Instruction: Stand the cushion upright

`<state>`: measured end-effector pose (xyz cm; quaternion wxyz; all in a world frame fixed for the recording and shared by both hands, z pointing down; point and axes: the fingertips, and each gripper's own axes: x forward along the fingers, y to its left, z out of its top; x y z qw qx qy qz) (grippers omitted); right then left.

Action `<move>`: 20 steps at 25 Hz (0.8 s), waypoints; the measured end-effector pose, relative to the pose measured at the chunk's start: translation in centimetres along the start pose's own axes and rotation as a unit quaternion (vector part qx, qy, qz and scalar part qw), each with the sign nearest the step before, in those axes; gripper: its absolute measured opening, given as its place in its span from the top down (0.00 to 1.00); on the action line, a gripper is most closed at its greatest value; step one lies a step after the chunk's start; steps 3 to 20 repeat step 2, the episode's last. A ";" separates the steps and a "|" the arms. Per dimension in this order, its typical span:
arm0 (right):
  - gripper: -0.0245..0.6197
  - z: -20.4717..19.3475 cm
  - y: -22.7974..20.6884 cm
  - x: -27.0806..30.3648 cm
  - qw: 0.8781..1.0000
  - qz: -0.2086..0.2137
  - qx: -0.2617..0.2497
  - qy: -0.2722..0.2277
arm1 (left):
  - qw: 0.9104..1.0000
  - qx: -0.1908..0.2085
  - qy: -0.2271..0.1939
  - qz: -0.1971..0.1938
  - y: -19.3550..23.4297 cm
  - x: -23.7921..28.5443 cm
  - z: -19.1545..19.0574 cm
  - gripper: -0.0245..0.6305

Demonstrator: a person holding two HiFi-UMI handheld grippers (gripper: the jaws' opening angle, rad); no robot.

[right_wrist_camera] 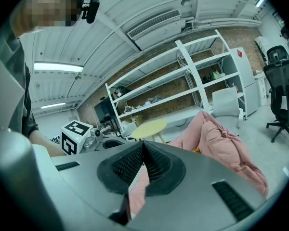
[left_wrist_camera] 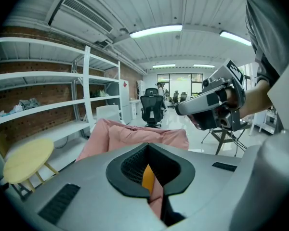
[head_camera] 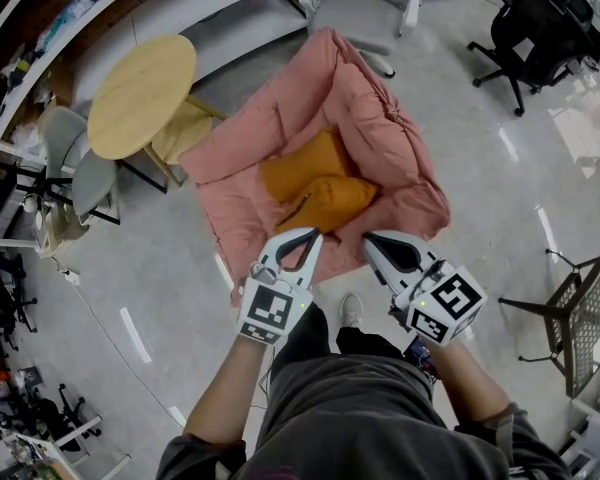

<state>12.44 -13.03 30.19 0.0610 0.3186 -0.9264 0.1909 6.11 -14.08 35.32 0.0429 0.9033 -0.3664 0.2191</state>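
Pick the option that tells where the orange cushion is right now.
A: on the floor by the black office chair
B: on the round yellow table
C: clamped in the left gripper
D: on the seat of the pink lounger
D: the orange cushion lies slumped on the seat of the pink lounger, well apart from the yellow table.

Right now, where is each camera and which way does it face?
Head view: on the person's head, looking down at the orange cushion on the pink seat; both forearms, the left hand-held gripper and the right hand-held gripper show.
Left gripper view: on the left hand-held gripper, facing the seat and an office chair; its shut jaws and the right hand-held gripper show.
Right gripper view: on the right hand-held gripper, facing shelves and a yellow table; its shut jaws show.
Shared: all three see the pink seat.
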 end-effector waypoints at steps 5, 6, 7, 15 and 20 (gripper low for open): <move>0.94 0.1 0.0 -0.1 1.000 0.000 0.000 0.000 | 1.000 0.000 0.000 0.001 0.0 0.1 0.2 0.95; 0.94 0.1 0.0 -0.1 1.000 0.000 0.000 0.000 | 1.000 0.000 0.000 0.001 0.0 0.1 0.2 0.95; 0.94 0.1 0.0 -0.1 1.000 0.000 0.000 0.000 | 1.000 0.000 0.000 0.001 0.0 0.1 0.2 0.95; 0.94 0.1 0.0 -0.1 1.000 0.000 0.000 0.000 | 1.000 0.000 0.000 0.001 0.0 0.1 0.2 0.95; 0.94 0.1 0.0 -0.1 1.000 0.000 0.000 0.000 | 1.000 0.000 0.000 0.001 0.0 0.1 0.2 0.95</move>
